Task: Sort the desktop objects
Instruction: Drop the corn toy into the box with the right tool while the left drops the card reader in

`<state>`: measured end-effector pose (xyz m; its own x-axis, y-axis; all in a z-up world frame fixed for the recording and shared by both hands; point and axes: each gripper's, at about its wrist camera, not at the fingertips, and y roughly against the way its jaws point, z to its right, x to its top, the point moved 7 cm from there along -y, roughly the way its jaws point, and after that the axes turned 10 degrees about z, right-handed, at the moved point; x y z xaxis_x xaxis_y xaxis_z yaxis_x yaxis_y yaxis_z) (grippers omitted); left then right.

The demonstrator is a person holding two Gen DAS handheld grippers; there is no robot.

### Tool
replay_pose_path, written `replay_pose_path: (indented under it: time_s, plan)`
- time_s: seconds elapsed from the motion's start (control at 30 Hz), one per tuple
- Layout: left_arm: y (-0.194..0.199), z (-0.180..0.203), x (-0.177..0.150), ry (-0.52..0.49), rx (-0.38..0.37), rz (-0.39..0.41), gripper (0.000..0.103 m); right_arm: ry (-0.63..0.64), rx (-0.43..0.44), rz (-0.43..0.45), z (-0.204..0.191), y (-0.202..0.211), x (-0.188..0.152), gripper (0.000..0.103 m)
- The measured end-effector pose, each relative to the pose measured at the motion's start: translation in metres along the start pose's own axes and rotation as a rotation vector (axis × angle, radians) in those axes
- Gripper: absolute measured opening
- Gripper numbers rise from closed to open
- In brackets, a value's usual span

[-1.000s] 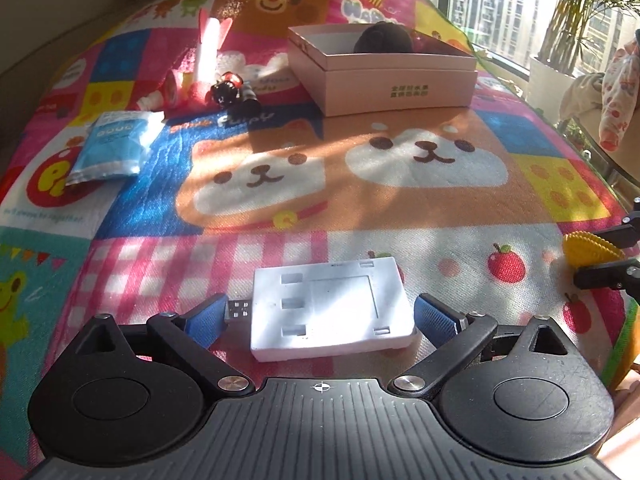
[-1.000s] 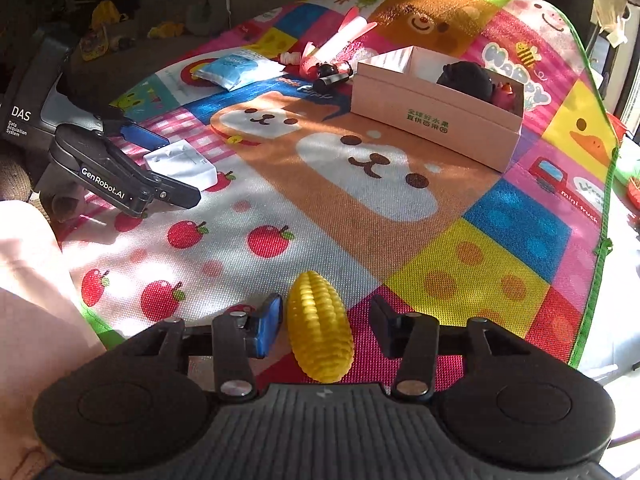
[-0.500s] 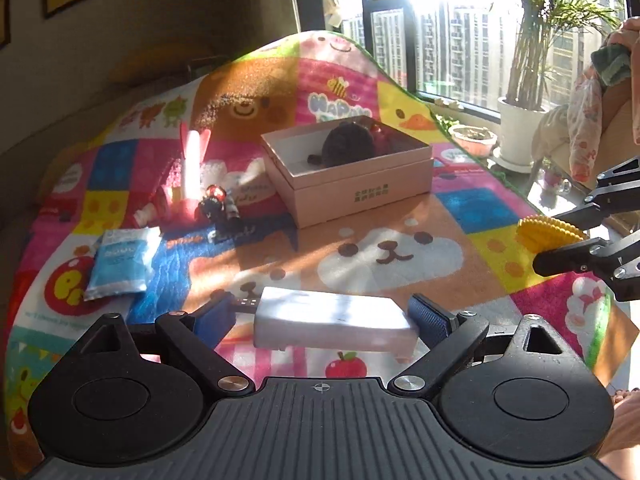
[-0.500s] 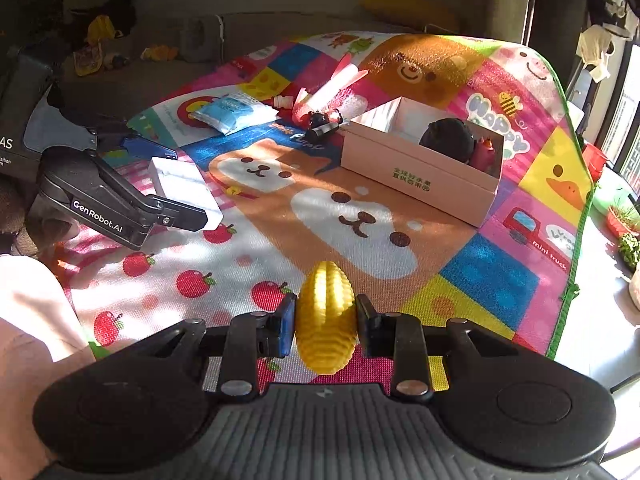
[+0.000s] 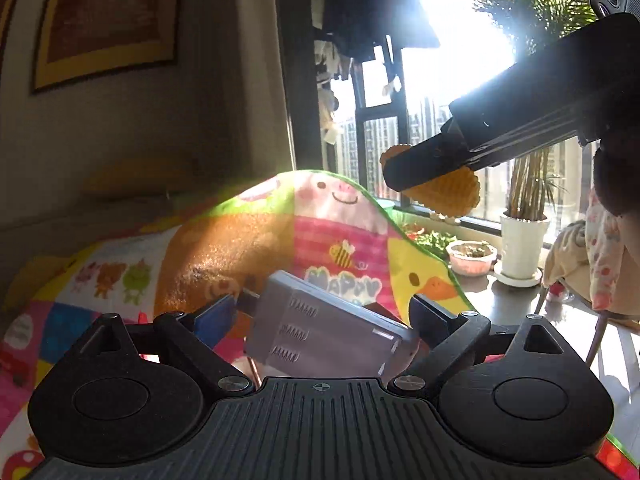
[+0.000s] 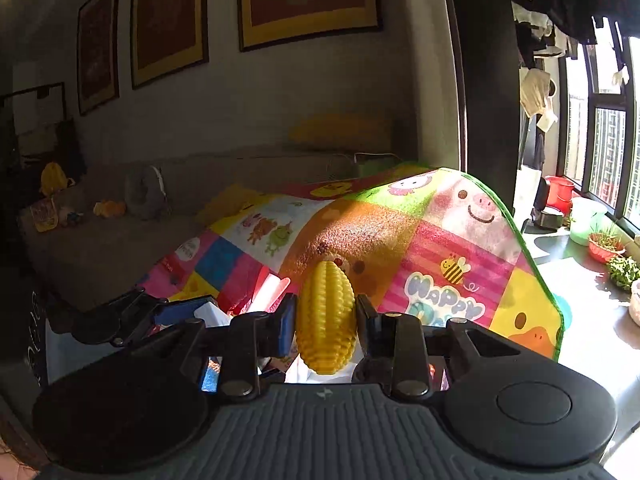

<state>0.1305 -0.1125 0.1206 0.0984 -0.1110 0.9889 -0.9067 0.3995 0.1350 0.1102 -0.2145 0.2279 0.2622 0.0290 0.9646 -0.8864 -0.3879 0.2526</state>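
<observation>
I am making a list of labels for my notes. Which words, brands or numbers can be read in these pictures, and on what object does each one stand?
"HAPPY": on the colourful mat, in its pink striped square below the bee; the white device partly hides it in the left wrist view.
White lettering on the dark object at the left edge: too blurred to read.

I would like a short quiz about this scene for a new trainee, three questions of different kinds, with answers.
1. True or false: the right gripper is empty.
2. What does the left gripper hold? A) blue packet B) white flat box C) pink box
3. Fill in: the word printed beside the bee on the play mat is ____.

Key: 1. False, it is shut on the yellow toy corn. 2. B, the white flat box. 3. HAPPY.
</observation>
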Motion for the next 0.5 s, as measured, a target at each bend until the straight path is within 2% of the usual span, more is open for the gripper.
replay_pose_path:
  time_s: [0.03,0.07,0.1,0.2,0.33,0.5]
  plan:
    - [-0.009,-0.003,-0.007,0.015,-0.01,-0.032,0.097,0.005,-0.038,0.006,0.005,-0.022,0.007,0.034]
    - [-0.012,-0.007,-0.013,0.028,-0.007,-0.063,0.098,0.02,-0.08,0.011,0.01,-0.045,0.012,0.049]
    - [-0.01,-0.013,-0.021,0.042,0.002,-0.094,0.099,0.025,-0.104,0.004,0.014,-0.062,0.013,0.054]
    - [0.018,-0.03,-0.052,0.021,0.054,-0.187,0.102,-0.027,-0.133,-0.034,0.025,-0.092,0.006,0.056]
    - [0.067,-0.062,-0.096,0.02,0.133,-0.316,0.103,-0.049,-0.114,-0.06,0.018,-0.094,-0.009,0.063]
    - [0.13,-0.109,-0.127,0.028,0.301,-0.366,0.103,-0.004,-0.075,-0.12,-0.023,-0.094,-0.029,0.069]
